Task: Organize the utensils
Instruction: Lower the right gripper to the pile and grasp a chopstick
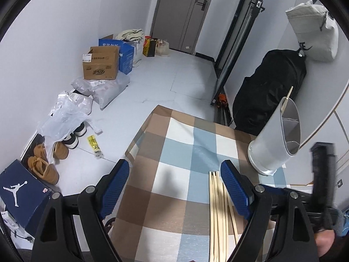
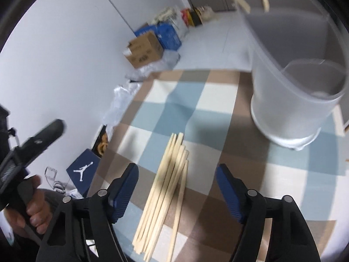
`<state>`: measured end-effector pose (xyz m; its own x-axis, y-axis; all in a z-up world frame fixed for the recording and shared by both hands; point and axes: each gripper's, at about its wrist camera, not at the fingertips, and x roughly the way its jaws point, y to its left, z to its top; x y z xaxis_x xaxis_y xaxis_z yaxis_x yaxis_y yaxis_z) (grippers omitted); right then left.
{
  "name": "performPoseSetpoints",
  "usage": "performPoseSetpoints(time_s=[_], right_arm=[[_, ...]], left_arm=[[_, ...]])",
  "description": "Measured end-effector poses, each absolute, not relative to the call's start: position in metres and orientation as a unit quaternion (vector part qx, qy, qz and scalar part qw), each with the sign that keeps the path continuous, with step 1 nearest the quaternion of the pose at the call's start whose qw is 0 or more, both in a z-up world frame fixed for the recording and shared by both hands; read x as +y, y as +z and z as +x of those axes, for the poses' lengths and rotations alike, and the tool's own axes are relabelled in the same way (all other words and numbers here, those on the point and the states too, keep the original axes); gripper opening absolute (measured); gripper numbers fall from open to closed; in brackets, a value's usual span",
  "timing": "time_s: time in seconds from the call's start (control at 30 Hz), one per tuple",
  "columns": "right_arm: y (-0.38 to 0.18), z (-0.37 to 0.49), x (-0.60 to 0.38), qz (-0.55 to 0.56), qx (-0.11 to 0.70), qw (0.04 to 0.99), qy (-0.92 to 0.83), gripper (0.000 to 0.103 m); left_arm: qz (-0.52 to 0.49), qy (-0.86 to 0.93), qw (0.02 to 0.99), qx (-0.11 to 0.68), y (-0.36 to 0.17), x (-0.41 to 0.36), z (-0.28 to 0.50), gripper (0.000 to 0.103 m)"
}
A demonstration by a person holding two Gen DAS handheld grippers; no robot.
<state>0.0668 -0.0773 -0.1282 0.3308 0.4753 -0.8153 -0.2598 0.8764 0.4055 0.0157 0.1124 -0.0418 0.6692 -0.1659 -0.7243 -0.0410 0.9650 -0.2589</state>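
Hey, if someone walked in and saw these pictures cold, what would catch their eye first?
Probably the pile of wooden chopsticks lying loose on the checked tablecloth, right between the open jaws of the right hand-held gripper. Next, the tall white utensil holder standing at the cloth's far right, with a couple of chopsticks already in it.

The tablecloth [image 2: 209, 100] was a check of pale blue, tan-brown and cream squares, and the chopsticks [image 2: 165, 187] lying on it were pale, light wood, while the utensil holder [image 1: 277, 137] was frosted white-grey. Both the left gripper [image 1: 174, 183] and the right gripper [image 2: 176, 187] had ribbed blue pads [image 1: 235, 187] on black frames. On the light grey floor [image 1: 174, 72] were a plain brown cardboard box [image 1: 100, 65], a navy shoebox [image 1: 24, 194] with a white jumping-figure logo, and tan shoes [image 1: 45, 168]
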Motion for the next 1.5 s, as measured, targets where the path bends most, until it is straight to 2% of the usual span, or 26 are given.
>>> performPoseSetpoints(time_s=[0.03, 0.1, 0.2, 0.53, 0.67, 0.73, 0.8, 0.9, 1.1, 1.5], right_arm=[[-0.134, 0.07, -0.075, 0.103, 0.543, 0.803, 0.224, 0.066], [-0.146, 0.077, -0.069, 0.097, 0.563, 0.793, 0.212, 0.047], [-0.153, 0.082, -0.061, 0.056, 0.567, 0.8, 0.19, 0.036], [-0.152, 0.082, -0.026, -0.069, 0.553, 0.812, 0.172, 0.033], [-0.15, 0.086, -0.021, -0.056, 0.569, 0.807, 0.15, 0.032], [-0.15, 0.086, -0.02, -0.047, 0.57, 0.806, 0.15, 0.026], [-0.15, 0.084, -0.019, -0.041, 0.569, 0.807, 0.156, 0.015], [-0.151, 0.084, -0.022, -0.019, 0.57, 0.807, 0.157, 0.007], [-0.154, 0.085, -0.047, 0.076, 0.571, 0.801, 0.162, 0.004], [-0.098, 0.071, -0.076, 0.116, 0.488, 0.845, 0.188, 0.004]], left_arm=[[-0.128, -0.034, 0.904, 0.407, -0.043, 0.113, 0.016, 0.082], [-0.125, -0.034, 0.903, 0.41, -0.044, 0.113, 0.016, 0.082], [-0.121, -0.036, 0.902, 0.412, -0.045, 0.114, 0.016, 0.082], [-0.113, -0.036, 0.904, 0.411, -0.044, 0.12, 0.018, 0.082], [-0.121, -0.035, 0.901, 0.415, -0.045, 0.123, 0.019, 0.082], [-0.124, -0.032, 0.901, 0.415, -0.045, 0.126, 0.019, 0.082], [-0.129, -0.032, 0.9, 0.415, -0.045, 0.129, 0.019, 0.082], [-0.142, -0.03, 0.898, 0.416, -0.046, 0.134, 0.02, 0.082], [-0.175, -0.028, 0.891, 0.419, -0.048, 0.143, 0.023, 0.082], [-0.135, -0.049, 0.885, 0.444, -0.057, 0.116, 0.028, 0.082]])
